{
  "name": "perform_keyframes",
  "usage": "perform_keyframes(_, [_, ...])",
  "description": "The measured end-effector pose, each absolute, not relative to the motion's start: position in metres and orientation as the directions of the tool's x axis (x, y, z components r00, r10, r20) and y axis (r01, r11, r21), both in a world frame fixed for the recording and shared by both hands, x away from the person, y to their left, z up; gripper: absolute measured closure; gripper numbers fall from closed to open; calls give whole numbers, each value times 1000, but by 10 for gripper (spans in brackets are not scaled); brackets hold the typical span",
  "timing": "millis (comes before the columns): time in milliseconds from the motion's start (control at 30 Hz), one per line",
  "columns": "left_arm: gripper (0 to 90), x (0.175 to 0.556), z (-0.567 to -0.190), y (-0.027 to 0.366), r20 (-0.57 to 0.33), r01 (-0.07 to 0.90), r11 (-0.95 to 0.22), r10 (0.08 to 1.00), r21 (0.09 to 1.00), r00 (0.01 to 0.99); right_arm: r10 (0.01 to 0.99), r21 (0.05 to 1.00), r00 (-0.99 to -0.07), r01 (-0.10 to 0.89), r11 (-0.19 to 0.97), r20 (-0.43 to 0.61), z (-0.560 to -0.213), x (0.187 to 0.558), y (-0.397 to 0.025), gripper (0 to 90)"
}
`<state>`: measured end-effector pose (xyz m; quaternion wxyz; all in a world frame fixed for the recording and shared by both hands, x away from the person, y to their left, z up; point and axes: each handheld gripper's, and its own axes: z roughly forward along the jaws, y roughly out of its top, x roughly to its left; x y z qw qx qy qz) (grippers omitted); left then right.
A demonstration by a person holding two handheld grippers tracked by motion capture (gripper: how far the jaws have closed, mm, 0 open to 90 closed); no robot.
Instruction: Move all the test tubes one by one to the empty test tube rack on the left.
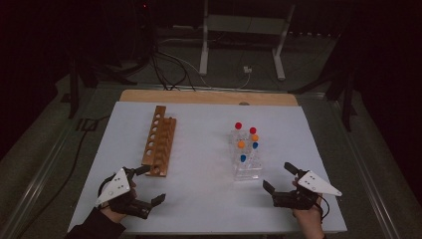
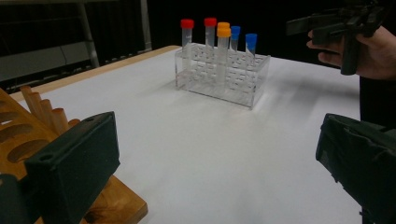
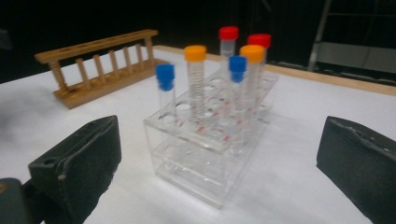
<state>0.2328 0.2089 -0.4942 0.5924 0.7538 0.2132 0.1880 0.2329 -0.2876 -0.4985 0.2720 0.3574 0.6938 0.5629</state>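
Dark floor surrounds the white table top [image 1: 199,199]. We hold the left gripper [image 1: 145,186] and right gripper [image 1: 280,179] released, empty. For a good grasp, we should centre one capped tube of the clear plastic rack [image 1: 247,167]. Our right gripper view separates the blue-capped tube [image 3: 165,93]; the high view places the empty wooden rack [image 1: 159,142] left.

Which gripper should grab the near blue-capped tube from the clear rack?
Right. The right gripper is open beside the clear rack, facing the blue-capped tube. The left gripper sits across the table by the wooden rack.
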Motion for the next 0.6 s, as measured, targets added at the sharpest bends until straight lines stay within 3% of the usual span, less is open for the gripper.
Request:
perform_keyframes(267, [5,234,-495,208,25,108,-212,541,971,841,774,972,-632,171,162,-18,-503,234,-281,0])
perform_keyframes(600, [5,234,-495,206,32,106,-228,532,968,846,764,962,-644,233,141,44,-501,235,-280,0])
